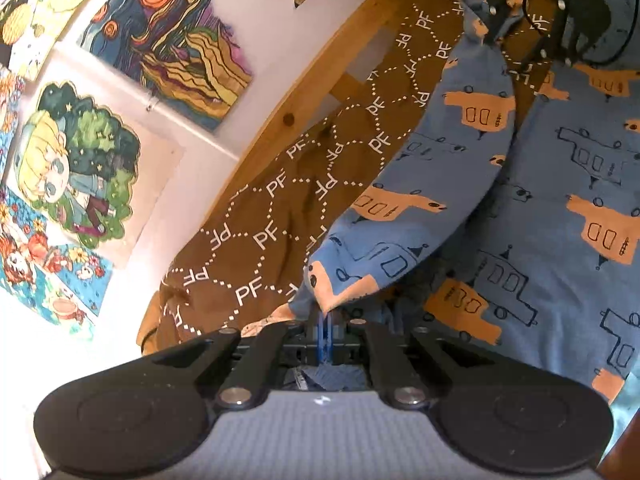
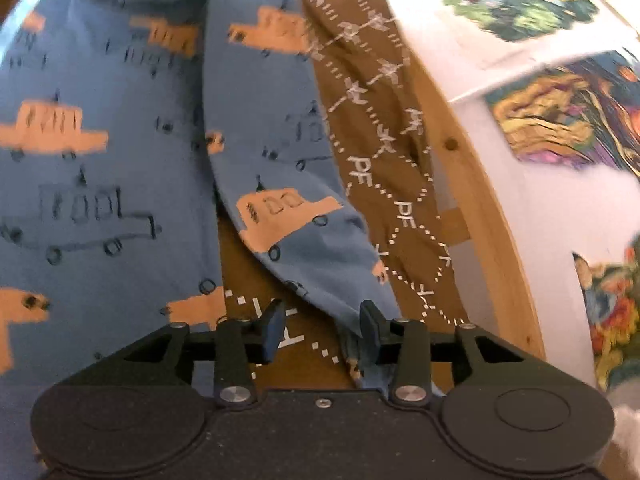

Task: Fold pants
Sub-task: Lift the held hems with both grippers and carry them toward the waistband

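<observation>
The pants (image 1: pixel 560 184) are blue with orange and outlined truck prints, spread over a brown "PF" patterned cover (image 1: pixel 280 208). My left gripper (image 1: pixel 325 322) is shut on the end of one raised pant leg (image 1: pixel 432 184), which stretches up to the right gripper (image 1: pixel 520 4) at the top right. In the right wrist view the right gripper (image 2: pixel 322 330) is open; the same leg (image 2: pixel 280 160) drapes against its right finger (image 2: pixel 370 328) and hangs loose. The other leg (image 2: pixel 100 160) lies flat to the left.
A wooden bed frame rail (image 1: pixel 304 108) runs along the cover's far side, also in the right wrist view (image 2: pixel 480 200). Behind it is a white wall with colourful posters (image 1: pixel 76 168).
</observation>
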Demonstrator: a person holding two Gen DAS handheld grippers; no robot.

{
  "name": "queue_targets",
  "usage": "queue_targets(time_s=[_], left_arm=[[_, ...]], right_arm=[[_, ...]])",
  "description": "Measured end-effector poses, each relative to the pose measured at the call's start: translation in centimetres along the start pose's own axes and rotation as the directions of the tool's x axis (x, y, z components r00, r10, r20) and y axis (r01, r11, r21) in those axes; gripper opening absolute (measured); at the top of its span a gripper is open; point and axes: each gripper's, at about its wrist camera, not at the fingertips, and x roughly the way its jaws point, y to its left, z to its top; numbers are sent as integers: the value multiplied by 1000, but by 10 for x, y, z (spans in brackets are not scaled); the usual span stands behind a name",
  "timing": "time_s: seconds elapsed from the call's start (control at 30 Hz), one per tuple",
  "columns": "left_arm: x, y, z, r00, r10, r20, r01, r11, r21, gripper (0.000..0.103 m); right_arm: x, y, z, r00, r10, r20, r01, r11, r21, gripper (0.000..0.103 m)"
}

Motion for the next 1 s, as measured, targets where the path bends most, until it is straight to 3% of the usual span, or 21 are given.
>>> queue_targets(time_s=[0.27,0.37,0.43,0.5,0.7,1.0], left_arm=[[0,1,0,1000,4,-5,-4,1000,-13,2],[2,3,0,1000,3,-10,-4,1000,-27,2],[2,4,0,1000,9,-10,-9,999,-30,2],[3,4,1,1000,6,-12,-7,999,-42,2],[-3,5,-2,1000,-12,-3,12,998,-64,2],[-28,-13,-19,994,-112,-10,111,990,-88,2]], right_arm=[[19,8,6,999,-34,12,35,993,-114,42],[17,5,3,999,-43,11,44,994,-103,40],[20,5,3,999,-35,1,35,995,-92,16],[22,7,3,1000,-31,-2,31,995,-99,0],[-6,2,-2,997,-72,12,73,996,-50,0],[-90,16,-15,998,-62,-1,61,997,45,0]])
